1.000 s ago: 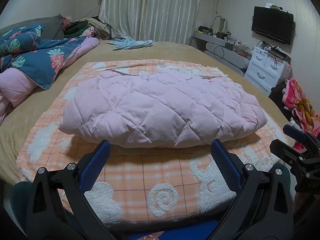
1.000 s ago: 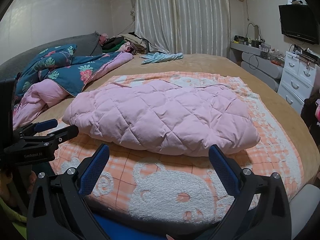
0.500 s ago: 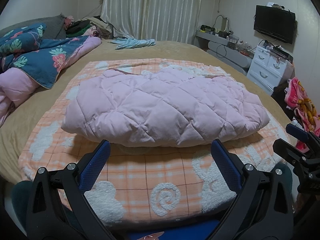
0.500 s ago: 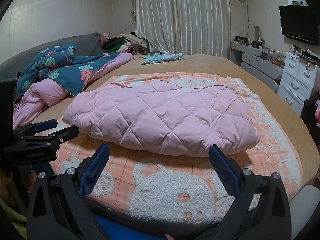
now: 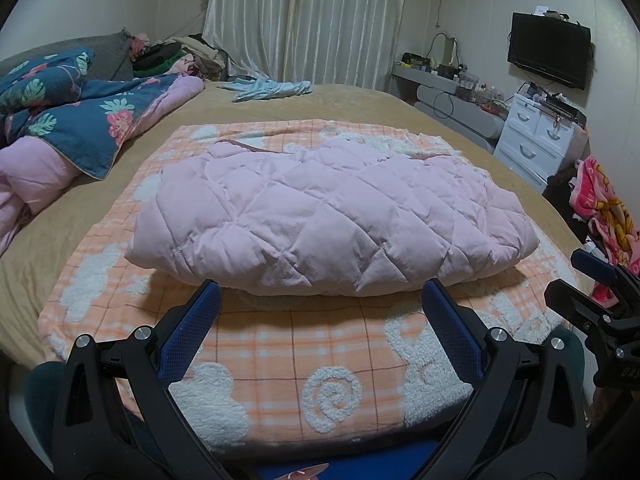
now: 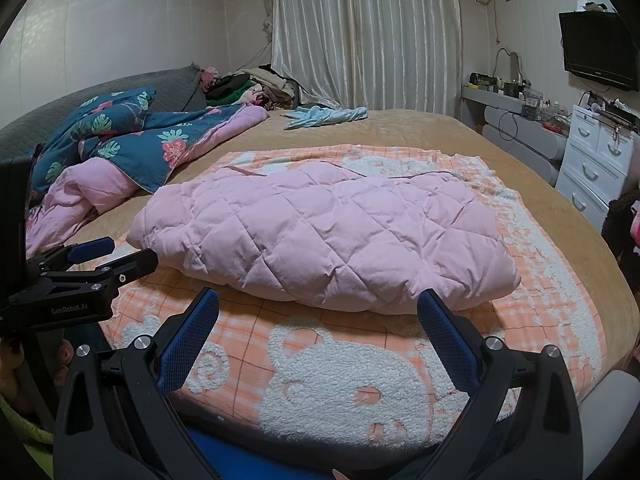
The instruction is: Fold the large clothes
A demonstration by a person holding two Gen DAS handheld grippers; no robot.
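Observation:
A pink quilted jacket (image 5: 328, 216) (image 6: 324, 236) lies folded into a puffy bundle on an orange checked blanket (image 5: 304, 352) (image 6: 320, 364) spread over the bed. My left gripper (image 5: 320, 292) hovers open just short of the bundle's near edge, nothing between its blue-padded fingers. My right gripper (image 6: 318, 300) is open too, near the bundle's front edge, and holds nothing. Each gripper also shows in the other's view: the right one at the far right (image 5: 600, 288), the left one at the far left (image 6: 100, 256).
A floral blue and pink duvet (image 6: 120, 148) is heaped on the bed's left side. A light blue garment (image 6: 324, 115) lies at the far end, with piled clothes (image 6: 248, 88) by the curtain. White drawers (image 6: 596, 160), a shelf and a wall TV (image 6: 596, 50) stand to the right.
Both grippers have edged slightly forward toward the jacket, which looks a little closer. The jacket has not moved and both grippers stay open.

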